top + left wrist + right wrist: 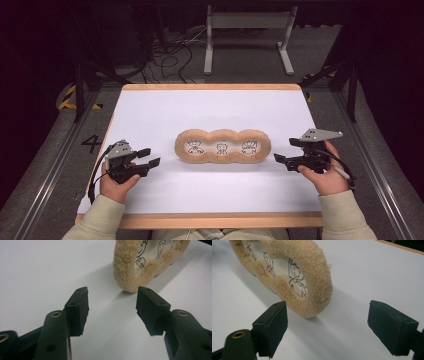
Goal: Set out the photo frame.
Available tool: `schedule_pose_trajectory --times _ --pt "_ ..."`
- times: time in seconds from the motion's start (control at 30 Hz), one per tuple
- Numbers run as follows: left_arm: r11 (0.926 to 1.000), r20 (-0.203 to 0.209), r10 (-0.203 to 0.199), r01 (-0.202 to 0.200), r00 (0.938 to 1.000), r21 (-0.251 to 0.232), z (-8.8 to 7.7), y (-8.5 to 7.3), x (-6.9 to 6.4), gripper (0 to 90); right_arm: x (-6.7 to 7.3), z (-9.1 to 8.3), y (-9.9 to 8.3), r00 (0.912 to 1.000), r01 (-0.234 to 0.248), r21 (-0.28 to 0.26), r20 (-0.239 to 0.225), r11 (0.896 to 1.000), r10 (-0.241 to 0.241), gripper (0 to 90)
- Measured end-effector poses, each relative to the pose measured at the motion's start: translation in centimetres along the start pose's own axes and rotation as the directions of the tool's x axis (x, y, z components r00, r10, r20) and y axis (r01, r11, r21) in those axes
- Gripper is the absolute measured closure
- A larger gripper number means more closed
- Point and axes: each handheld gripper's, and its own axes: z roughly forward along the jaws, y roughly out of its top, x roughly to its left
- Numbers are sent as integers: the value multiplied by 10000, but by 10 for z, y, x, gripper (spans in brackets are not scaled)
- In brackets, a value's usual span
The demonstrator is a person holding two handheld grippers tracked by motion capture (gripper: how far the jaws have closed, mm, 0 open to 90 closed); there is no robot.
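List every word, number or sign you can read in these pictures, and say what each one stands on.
"4": a large dark numeral on the grey floor left of the table.
No words or numbers on the fuzzy tan frame: its three windows hold only line drawings of cartoon figures.
Yellow and black hazard stripes on the floor: a marking, no text.

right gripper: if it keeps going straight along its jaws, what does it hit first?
Probably the near rounded end of the fuzzy tan frame. The right gripper stands open, nothing between its jaws, and the frame's end lies just ahead, slightly toward the left jaw. Only bare white table lies between; depth is hard to judge.
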Motion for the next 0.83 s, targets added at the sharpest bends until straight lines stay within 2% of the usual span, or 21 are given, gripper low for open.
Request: schedule_pose_trajectory --times 0.17,0.27,0.47,0.53,0.73,0.83 --pt "10000 45 16 -16 10000 33 2 -1 0 442 0 5 -12 9998 172 -147 -58 9997 -173 175" --pt "9999 55 51 -52 10000 96 2 0 0 444 -4 12 -22 9996 -39 -18 -287 10000 39 176" --pt "9999 104 55 -57 9999 121 3 -1 0 444 -8 18 -35 9997 -73 157 245 9998 69 179" --pt "9998 79 135 -136 9999 160 4 -1 0 443 -8 20 -37 9997 -85 272 217 9996 79 179" --pt "9998 25 53 -54 10000 179 4 -1 0 440 -5 24 -37 9997 62 566 228 9984 -75 172" --pt "9999 -167 79 -76 9998 154 4 -1 1 403 -4 25 -37 9996 113 600 243 9981 -128 171"
